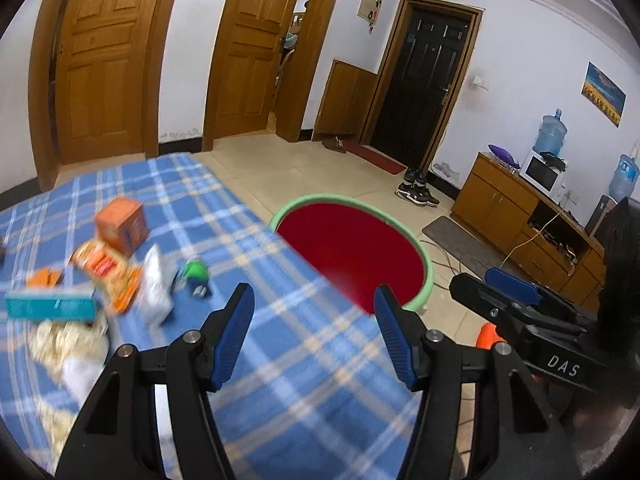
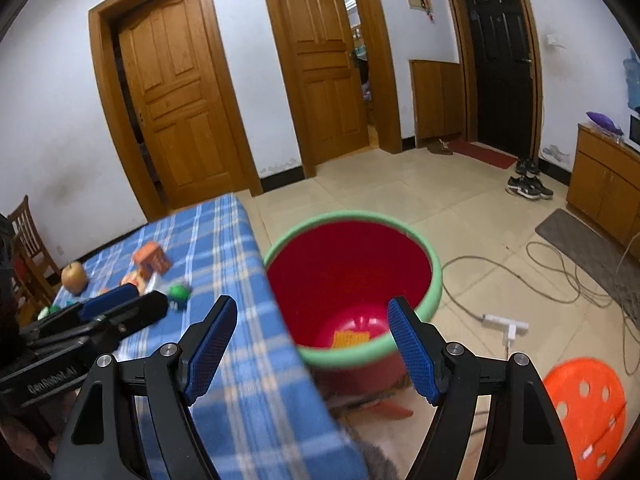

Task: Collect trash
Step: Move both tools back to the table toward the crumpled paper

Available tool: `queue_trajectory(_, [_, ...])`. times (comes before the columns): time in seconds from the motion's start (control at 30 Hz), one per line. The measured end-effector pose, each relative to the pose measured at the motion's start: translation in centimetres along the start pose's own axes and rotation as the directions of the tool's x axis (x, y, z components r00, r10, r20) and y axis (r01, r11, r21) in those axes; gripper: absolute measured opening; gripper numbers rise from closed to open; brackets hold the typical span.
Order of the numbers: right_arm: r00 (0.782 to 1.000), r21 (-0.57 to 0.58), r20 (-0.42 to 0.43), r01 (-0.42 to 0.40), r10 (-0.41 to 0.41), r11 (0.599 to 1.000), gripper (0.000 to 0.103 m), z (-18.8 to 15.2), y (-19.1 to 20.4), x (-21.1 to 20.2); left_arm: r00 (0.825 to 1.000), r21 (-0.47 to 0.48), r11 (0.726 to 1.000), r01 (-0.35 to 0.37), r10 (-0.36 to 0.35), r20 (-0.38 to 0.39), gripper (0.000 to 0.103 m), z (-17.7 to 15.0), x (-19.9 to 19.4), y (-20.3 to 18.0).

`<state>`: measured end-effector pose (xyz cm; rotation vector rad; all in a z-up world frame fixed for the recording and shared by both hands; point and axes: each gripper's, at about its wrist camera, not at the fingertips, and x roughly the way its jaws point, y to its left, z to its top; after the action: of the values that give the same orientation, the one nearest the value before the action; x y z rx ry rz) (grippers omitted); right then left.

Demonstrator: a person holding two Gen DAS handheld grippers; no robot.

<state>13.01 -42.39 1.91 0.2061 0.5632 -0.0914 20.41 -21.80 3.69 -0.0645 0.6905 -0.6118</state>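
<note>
Trash lies in a blurred heap on the blue plaid table: an orange box, an orange snack packet, a white wrapper, a small green item and a teal box. A red bin with a green rim stands on the floor against the table's right edge. My left gripper hangs open over the cloth, right of the heap, with nothing between its fingers. My right gripper is open over the table edge and the bin, also empty. A flat orange-yellow piece lies in the bin's bottom.
A brownish round fruit sits on the far left of the table. An orange perforated stool stands right of the bin. Cables and a white power strip lie on the tiled floor. Wooden cabinets line the right wall.
</note>
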Motion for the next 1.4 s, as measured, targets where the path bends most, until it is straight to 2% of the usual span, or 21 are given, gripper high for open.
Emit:
queue_trajectory(0.17, [0.999, 0.030, -0.021, -0.036, 0.037, 0.999, 0.079, -1.7, 1.1, -0.4, 1.000, -0.034, 0.999, -0.023, 0.024, 0.016, 0.062, -1.9, -3.2, 2.2])
queue_trajectory(0.33, [0.996, 0.033, -0.030, -0.087, 0.088, 0.996, 0.079, -2.5, 3.3, -0.2, 0.991, -0.064, 0.990, -0.125, 0.128, 0.050, 0.062, -4.2, -7.4, 5.2])
queue_trajectory(0.53, [0.981, -0.046, -0.064, -0.184, 0.181, 0.982, 0.079, -3.4, 7.9, 0.0, 0.977, -0.142, 0.970, -0.196, 0.205, 0.053, 0.062, -6.4, -11.1, 9.3])
queue_trajectory(0.7, [0.950, -0.105, -0.110, -0.302, 0.291, 0.948, 0.079, -4.7, 12.8, 0.1, 0.961, -0.184, 0.948, -0.260, 0.273, 0.045, 0.062, -7.6, -13.5, 12.0])
queue_trajectory(0.87, [0.917, -0.174, -0.175, -0.387, 0.358, 0.905, 0.079, -6.5, 17.6, 0.8, 0.943, -0.242, 0.918, -0.316, 0.332, 0.030, 0.062, -9.2, -15.9, 14.8])
queue_trajectory(0.97, [0.884, -0.180, -0.260, -0.440, 0.389, 0.880, 0.079, -7.5, 20.3, 2.1, 0.932, -0.264, 0.902, -0.341, 0.360, 0.027, 0.062, -10.1, -17.2, 16.0])
queue_trajectory(1.0, [0.862, -0.160, -0.298, -0.467, 0.409, 0.869, 0.079, -7.9, 21.2, 2.8, 0.930, -0.273, 0.897, -0.347, 0.368, 0.027, 0.062, -10.4, -17.6, 16.3])
queue_trajectory(1.07, [0.835, -0.131, -0.354, -0.489, 0.420, 0.862, 0.082, -8.4, 22.5, 4.1, 0.927, -0.299, 0.888, -0.350, 0.374, 0.024, 0.062, -10.9, -18.2, 17.1])
queue_trajectory(1.1, [0.829, -0.126, -0.377, -0.488, 0.413, 0.864, 0.082, -8.7, 23.2, 4.7, 0.928, -0.311, 0.885, -0.347, 0.373, 0.024, 0.062, -11.1, -18.5, 17.4])
queue_trajectory(1.23, [0.815, -0.106, -0.423, -0.479, 0.396, 0.872, 0.082, -9.2, 25.1, 6.6, 0.927, -0.320, 0.882, -0.345, 0.373, 0.028, 0.062, -11.6, -19.0, 18.3])
queue_trajectory(1.33, [0.813, -0.113, -0.422, -0.487, 0.402, 0.866, 0.082, -9.2, 26.1, 7.2, 0.930, -0.315, 0.887, -0.336, 0.366, 0.037, 0.062, -11.2, -19.0, 18.7])
queue_trajectory(1.4, [0.818, -0.122, -0.411, -0.487, 0.403, 0.865, 0.069, -9.1, 26.2, 7.4, 0.932, -0.311, 0.892, -0.328, 0.359, 0.047, 0.062, -10.7, -19.0, 18.8])
